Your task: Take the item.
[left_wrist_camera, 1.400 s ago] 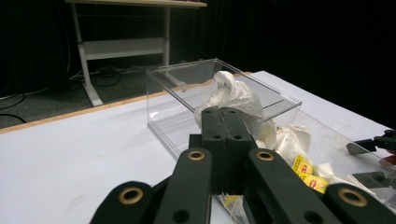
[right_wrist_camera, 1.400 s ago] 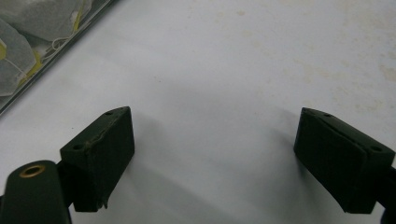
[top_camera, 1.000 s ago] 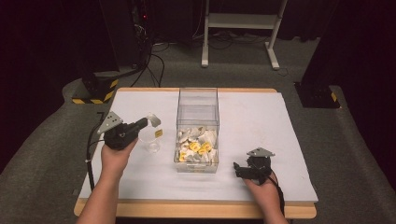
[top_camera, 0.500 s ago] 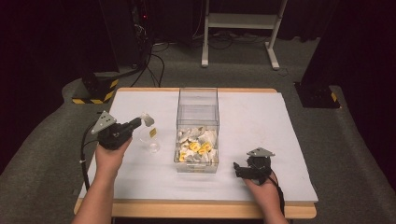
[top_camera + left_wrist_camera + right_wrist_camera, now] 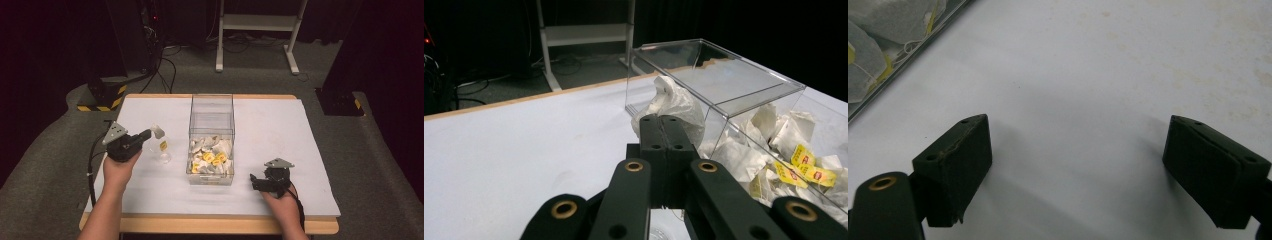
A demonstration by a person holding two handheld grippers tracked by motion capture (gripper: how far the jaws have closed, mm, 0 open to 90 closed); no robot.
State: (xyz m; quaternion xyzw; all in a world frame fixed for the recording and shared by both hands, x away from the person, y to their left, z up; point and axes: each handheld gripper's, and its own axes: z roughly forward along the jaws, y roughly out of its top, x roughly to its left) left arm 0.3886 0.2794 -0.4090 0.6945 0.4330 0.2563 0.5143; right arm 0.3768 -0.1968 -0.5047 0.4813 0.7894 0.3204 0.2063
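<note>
**Tea bag out of the box**

Clear plastic box (image 5: 211,137) holds white tea bags with yellow tags (image 5: 210,159). Left gripper (image 5: 667,131) is clamped on one crumpled white tea bag (image 5: 672,106) beside it; the high view also shows its yellow tag dangling. Right gripper (image 5: 1075,165) gapes wide, holding nothing.

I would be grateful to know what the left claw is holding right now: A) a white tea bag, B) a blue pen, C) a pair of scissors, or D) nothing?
A: the left claw is shut on a white tea bag beside the clear box.
</note>
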